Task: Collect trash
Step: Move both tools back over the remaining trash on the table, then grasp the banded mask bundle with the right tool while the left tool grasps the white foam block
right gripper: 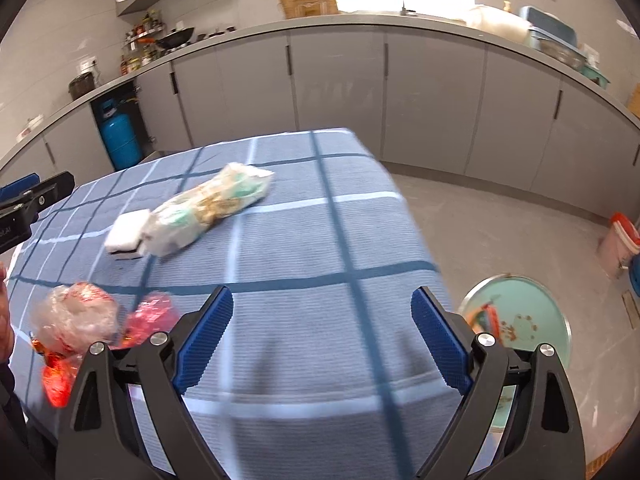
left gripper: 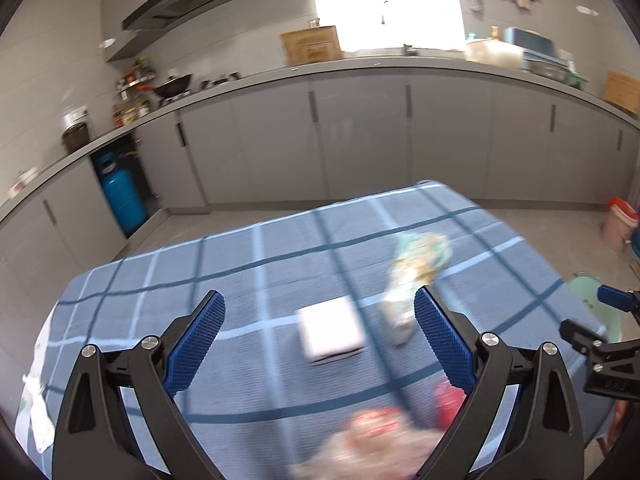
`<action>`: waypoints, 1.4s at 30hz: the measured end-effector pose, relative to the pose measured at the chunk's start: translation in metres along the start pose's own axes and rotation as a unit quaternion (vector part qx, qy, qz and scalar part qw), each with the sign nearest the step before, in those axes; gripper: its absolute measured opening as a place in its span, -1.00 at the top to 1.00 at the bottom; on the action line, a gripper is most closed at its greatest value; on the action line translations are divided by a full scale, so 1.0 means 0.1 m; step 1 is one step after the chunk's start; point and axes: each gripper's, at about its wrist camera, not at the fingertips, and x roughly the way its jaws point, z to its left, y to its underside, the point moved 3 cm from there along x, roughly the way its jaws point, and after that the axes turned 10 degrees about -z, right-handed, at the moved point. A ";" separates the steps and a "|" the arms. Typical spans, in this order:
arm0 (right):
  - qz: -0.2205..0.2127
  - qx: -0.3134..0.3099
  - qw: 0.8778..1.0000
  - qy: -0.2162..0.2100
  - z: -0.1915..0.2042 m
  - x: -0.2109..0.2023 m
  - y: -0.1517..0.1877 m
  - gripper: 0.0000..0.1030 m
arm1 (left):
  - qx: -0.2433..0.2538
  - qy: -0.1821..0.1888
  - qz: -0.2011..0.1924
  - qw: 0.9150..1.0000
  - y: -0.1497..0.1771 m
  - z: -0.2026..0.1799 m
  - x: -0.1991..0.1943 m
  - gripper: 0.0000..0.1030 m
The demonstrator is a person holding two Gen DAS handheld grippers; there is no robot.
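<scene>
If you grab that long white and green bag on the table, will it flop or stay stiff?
The bag looks like thin crinkled plastic, so it would probably bend and sag at the ends. It seems partly filled and light, and may crackle or slip between the pads. It lies flat on the cloth, so it should not roll.

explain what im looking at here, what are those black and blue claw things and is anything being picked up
Those are two hand-held grippers, one in each of a person's hands, each with a camera looking along its fingers. One picture is from the left gripper, the other from the right gripper. Both are open and hold nothing. On the blue checked tablecloth lie a long food wrapper, a small white box and crumpled red and clear wrappers. A green bin stands on the floor beside the table.
</scene>
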 end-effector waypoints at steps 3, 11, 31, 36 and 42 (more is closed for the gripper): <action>0.007 -0.011 1.000 -0.014 0.20 0.05 0.03 -0.75 | -0.001 -0.018 0.014 1.000 0.13 0.22 0.01 -0.82; 0.012 -0.029 0.999 -0.038 0.61 0.22 -0.12 -0.75 | -0.002 -0.042 0.066 0.997 0.40 0.59 0.24 -0.82; 0.085 0.016 0.996 -0.008 1.14 1.44 -0.59 -0.76 | -0.058 -0.070 0.076 0.993 0.22 1.00 0.80 -0.83; 0.113 0.032 0.992 -0.045 1.11 1.49 -0.43 -0.16 | -0.056 -0.053 0.078 0.994 0.24 0.89 0.79 -0.83; 0.103 0.022 0.993 -0.059 1.03 1.35 -0.40 0.31 | -0.050 -0.043 0.082 0.994 0.21 0.75 0.80 -0.83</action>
